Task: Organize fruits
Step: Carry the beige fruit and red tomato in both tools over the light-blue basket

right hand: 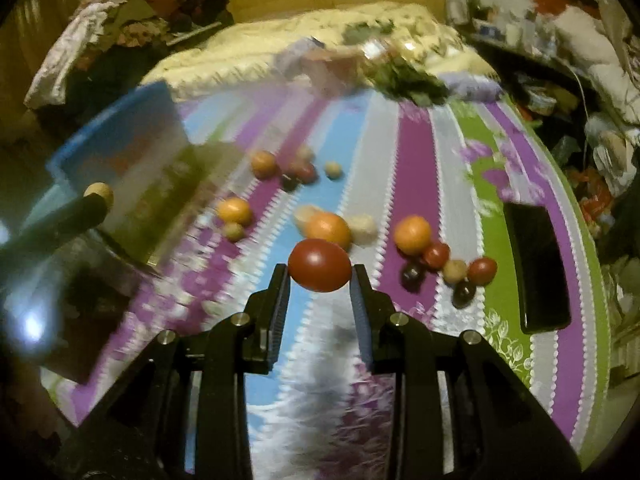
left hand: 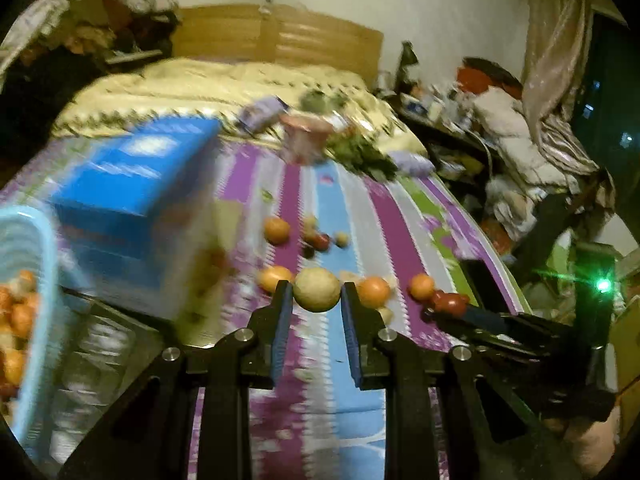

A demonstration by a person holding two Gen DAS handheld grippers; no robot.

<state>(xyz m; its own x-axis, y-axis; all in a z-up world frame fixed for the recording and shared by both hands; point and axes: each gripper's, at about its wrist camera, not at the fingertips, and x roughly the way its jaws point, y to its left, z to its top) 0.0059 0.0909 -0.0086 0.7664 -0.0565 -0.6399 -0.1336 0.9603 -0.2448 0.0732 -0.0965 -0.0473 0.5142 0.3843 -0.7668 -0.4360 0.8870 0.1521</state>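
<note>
Yellow-green and round, clamped across its widest part between the blue pads of the left claw: a pale fruit, clear of the striped bedsheet. Gripped at the middle, probably so as not to roll out while carried.

Likewise clenched on the other side: right claw grasping a red fruit, tomato-like, also raised above the sheet. Looks like mid-transfer, judging by the blur.

Light-blue basket at the left edge of the left wrist view, already loaded with orange fruits. Likely the destination, hence one fruit in each claw at once. Just beside it a blue box, blurred, purpose unclear.

Not yet gathered from the bed: several loose oranges, small red and dark fruits clustered just beside them, a few pale ones farther up. Black phone lying flat near the bed's right edge, well apart from both held fruits.

Cannot tell whether sorted by kind in the basket; only orange visible there. Next, by estimate: swing left, lower over the rim, release gently to avoid bruising.
</note>
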